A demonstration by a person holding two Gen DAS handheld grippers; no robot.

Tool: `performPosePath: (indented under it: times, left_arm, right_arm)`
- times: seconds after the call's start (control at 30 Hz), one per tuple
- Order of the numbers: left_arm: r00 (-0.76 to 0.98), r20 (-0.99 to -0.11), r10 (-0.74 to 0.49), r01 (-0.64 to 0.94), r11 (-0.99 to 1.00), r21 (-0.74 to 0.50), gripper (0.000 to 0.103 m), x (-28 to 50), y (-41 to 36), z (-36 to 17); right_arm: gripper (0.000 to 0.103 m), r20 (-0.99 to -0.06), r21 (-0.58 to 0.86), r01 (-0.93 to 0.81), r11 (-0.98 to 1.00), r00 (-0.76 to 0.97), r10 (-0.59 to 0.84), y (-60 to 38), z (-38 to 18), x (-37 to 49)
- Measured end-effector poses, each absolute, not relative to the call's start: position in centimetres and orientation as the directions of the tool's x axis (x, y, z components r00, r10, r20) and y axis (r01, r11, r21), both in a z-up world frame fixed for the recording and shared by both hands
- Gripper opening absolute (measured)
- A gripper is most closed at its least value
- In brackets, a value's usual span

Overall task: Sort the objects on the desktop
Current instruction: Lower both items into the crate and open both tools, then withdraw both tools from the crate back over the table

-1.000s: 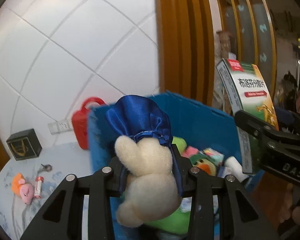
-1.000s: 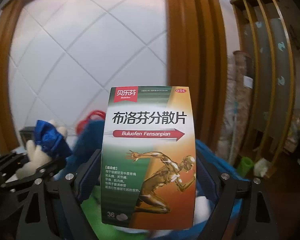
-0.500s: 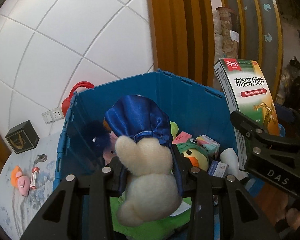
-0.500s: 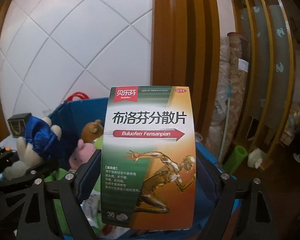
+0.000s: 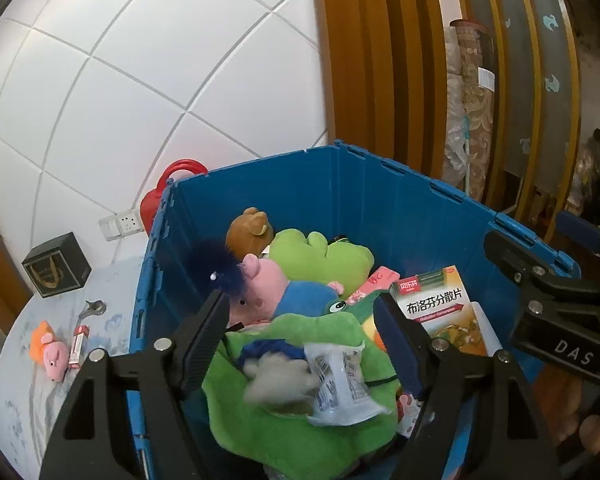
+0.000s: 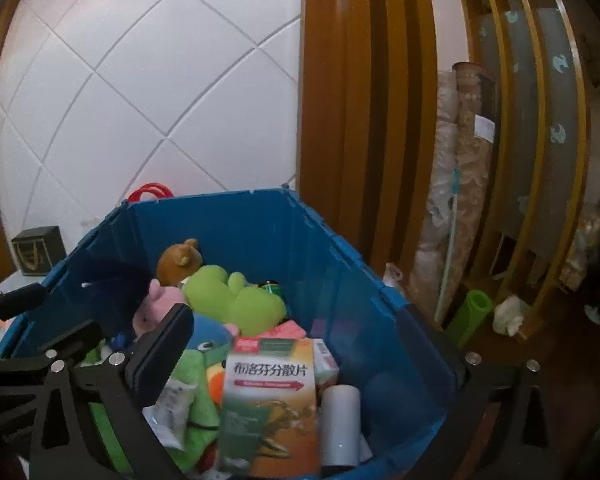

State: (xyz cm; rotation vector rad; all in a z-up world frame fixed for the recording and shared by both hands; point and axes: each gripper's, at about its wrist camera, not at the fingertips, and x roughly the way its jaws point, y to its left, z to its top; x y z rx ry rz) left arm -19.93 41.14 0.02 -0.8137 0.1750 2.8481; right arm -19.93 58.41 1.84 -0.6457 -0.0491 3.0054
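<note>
Blue crate (image 5: 400, 216) nearly full: overflow risk if more goes in.
Medicine box (image 6: 270, 404) in crate, blurred; may slide off the pile.
White bunny w/ blue cloth (image 5: 276, 376) blurred on green plush, could roll.
2 grippers, left gripper (image 5: 300, 344) & right gripper (image 6: 320, 364): fingers just spread, nothing pinched.
Pig toy (image 5: 50, 350) remains on table (image 5: 20, 400).
</note>
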Motion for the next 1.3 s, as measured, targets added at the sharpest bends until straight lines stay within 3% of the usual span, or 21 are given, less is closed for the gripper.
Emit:
performPosePath:
  times: [0.4, 0.63, 1.0, 1.3]
  left_arm:
    - [-0.861, -0.491, 0.133, -0.180, -0.983, 0.048, 0.074, -17.6, 37.6, 1.3]
    - [-0.887, -0.456, 0.076, -0.100, -0.995, 0.028, 0.074, -16.4, 32.1, 2.1]
    - [-0.884, -0.467, -0.026, 0.044, -0.999, -0.027, 0.074, -16.7, 16.1, 0.0]
    - [-0.815, -0.565, -0.129, 0.179, -0.983, -0.034, 0.074, -19.6, -2.3, -3.4]
  right_arm:
    - [0.103, -0.389, -0.055, -0.029, -0.998, -0.920, 0.048, 56.2, 3.3, -17.6]
    - [0.103, -0.331, -0.031, 0.091, -0.995, -0.941, -0.075, 51.2, 4.9, -15.9]
    - [0.103, -0.299, -0.067, 0.287, -0.956, -0.920, -0.255, 35.7, 5.7, -15.9]
    - [0.103, -0.429, -0.023, 0.385, -0.922, -0.837, -0.339, 18.4, 2.2, -21.6]
